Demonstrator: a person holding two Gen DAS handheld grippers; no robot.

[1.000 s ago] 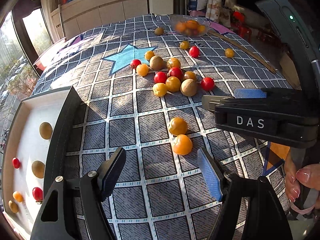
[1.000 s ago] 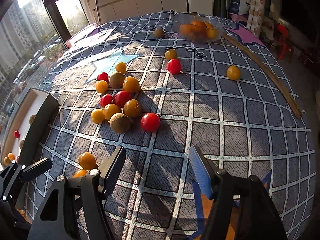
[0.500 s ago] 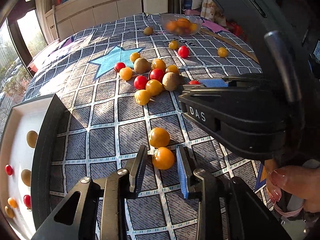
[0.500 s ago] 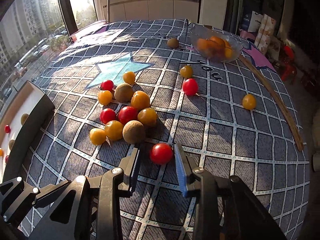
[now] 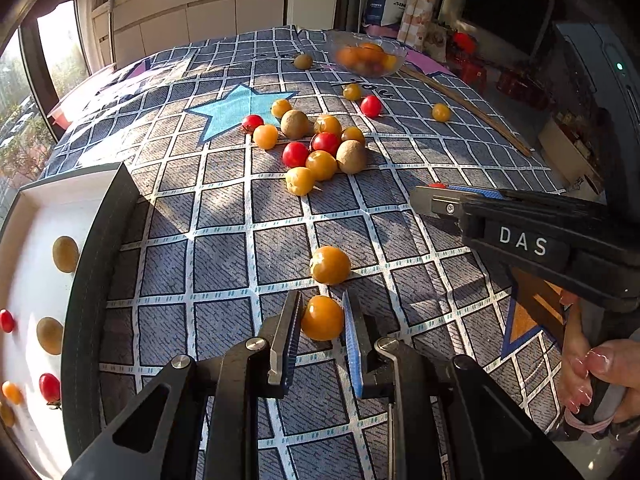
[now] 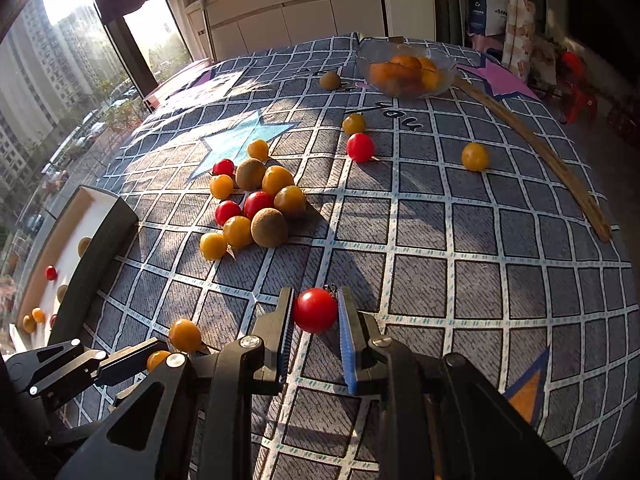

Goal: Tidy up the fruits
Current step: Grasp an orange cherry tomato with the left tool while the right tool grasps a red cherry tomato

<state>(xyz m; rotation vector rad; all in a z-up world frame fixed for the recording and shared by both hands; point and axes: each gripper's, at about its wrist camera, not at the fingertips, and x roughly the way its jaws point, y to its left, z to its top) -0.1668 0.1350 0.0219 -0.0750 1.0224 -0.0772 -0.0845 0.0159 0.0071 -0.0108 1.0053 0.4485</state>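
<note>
1. The left claw (image 5: 322,322) is clenched on an orange tomato (image 5: 322,317); both pads touch its sides, and the tomato sits low on the checked cloth (image 5: 224,216) of the counter.
2. A second orange tomato (image 5: 330,265) lies just beyond the held one, very near but apart from the claw tips.
3. The right claw (image 6: 314,312) is grasping a red tomato (image 6: 315,309), with a pad pressed on each side of it.
4. A heap of fruits (image 6: 256,204) lies further ahead in the middle of the cloth: red and orange tomatoes together with brown kiwis, touching each other.
5. Between this heap and both claws the cloth is open, so there is room to move.
6. The white tray (image 5: 36,216) stands at the left edge of the counter, with its dark rim near the left claw. Some kiwis and small tomatoes lie in it, well apart from each other.
7. A glass bowl (image 6: 406,65) with orange fruits stands at the far edge, and a wooden stick (image 6: 540,152) lies along the right edge.
8. Single tomatoes are scattered between the heap and the bowl.
</note>
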